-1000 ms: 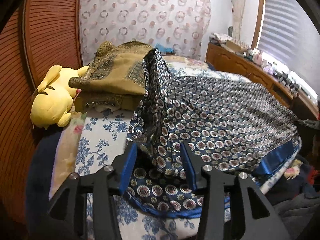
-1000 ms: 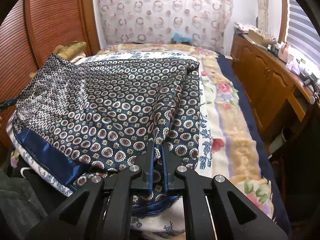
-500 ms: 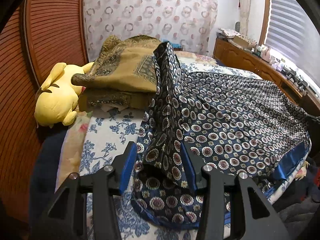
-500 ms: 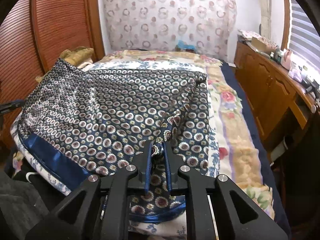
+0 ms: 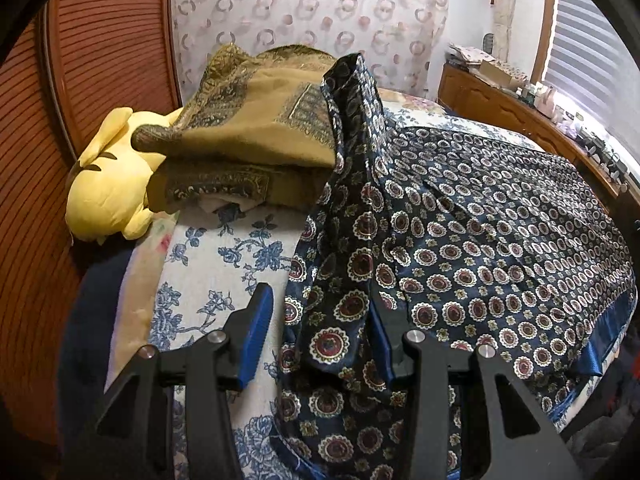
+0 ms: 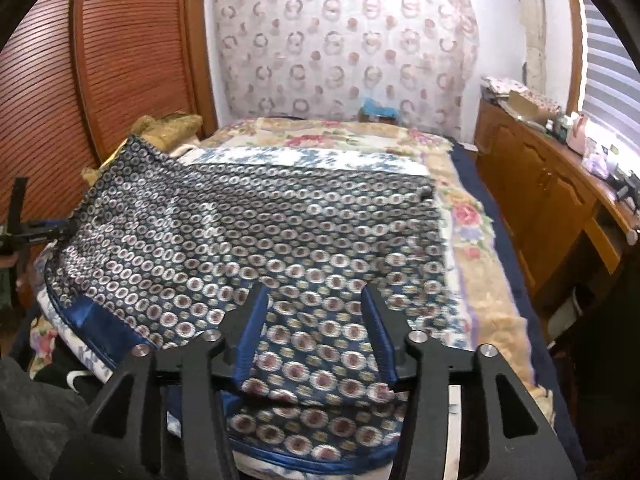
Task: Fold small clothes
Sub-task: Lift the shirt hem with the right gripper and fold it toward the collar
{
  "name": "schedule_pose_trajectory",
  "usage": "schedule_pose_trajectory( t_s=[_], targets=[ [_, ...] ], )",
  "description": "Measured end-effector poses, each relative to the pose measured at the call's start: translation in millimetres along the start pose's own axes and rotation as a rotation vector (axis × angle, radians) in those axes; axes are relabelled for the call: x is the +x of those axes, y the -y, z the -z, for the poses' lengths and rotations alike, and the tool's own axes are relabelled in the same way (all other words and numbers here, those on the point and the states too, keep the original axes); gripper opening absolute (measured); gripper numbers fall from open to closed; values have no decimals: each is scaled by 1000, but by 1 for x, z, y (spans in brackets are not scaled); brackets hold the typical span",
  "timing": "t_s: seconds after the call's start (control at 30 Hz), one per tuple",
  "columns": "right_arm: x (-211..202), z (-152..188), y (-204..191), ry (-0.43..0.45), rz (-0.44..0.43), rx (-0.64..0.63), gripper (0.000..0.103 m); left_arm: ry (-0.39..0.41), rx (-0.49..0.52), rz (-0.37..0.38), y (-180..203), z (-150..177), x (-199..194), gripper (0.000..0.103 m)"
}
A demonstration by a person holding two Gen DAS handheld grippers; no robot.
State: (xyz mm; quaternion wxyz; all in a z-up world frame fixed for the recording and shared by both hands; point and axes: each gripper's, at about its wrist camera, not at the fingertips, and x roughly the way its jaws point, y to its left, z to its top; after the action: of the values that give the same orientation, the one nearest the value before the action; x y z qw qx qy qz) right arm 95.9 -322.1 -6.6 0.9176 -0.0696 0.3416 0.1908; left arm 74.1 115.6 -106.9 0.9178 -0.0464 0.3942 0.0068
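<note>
A navy scarf with a medallion print and a blue satin border lies spread across the bed, in the left wrist view (image 5: 480,216) and the right wrist view (image 6: 248,232). My left gripper (image 5: 320,328) is open, with a raised fold of the scarf standing between its blue pads. My right gripper (image 6: 316,320) is open just above the scarf's near edge, which lies flat beneath it. The left gripper also shows at the far left of the right wrist view (image 6: 48,228).
A folded mustard-gold cloth (image 5: 256,136) is stacked at the scarf's far left corner, beside a yellow plush toy (image 5: 108,184). The bed has a blue-floral sheet (image 5: 208,272). A wooden dresser (image 6: 552,196) runs along the right. A slatted wooden door (image 6: 80,80) stands left.
My right gripper has opened and let go of the scarf's edge, which has dropped flat. My left gripper has stayed open, and the fold between its pads has shifted slightly.
</note>
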Motion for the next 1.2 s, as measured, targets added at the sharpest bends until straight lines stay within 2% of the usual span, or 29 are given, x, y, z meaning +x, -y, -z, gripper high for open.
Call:
schedule_pose_trajectory(
  t_s=[0.4,0.6,0.67,0.73,0.77,0.83,1.0,1.2],
  targets=[
    [63,3,-77,-73,-100,-151,53,-10,-39,27,-7,0,8,44],
    [84,7,-93,-100,-120,-175,54,-7,-40,39,-7,0,8,44],
    [88,10,-96,-108,-122,-176,54,-5,-32,58,-7,0,8,30],
    [93,13,-98,-121,-121,-172,55,-6,-30,89,-5,1,8,6],
    [93,14,-98,-117,-121,-169,57,-4,-28,103,-4,1,7,2],
    [92,16,-96,-106,-125,-167,57,10,-13,106,2,0,3,0],
    [86,18,-89,-102,-147,-148,57,78,9,189,26,-14,-25,0],
    [67,24,-63,-83,-146,-97,57,144,126,315,91,-50,-56,0]
  ],
)
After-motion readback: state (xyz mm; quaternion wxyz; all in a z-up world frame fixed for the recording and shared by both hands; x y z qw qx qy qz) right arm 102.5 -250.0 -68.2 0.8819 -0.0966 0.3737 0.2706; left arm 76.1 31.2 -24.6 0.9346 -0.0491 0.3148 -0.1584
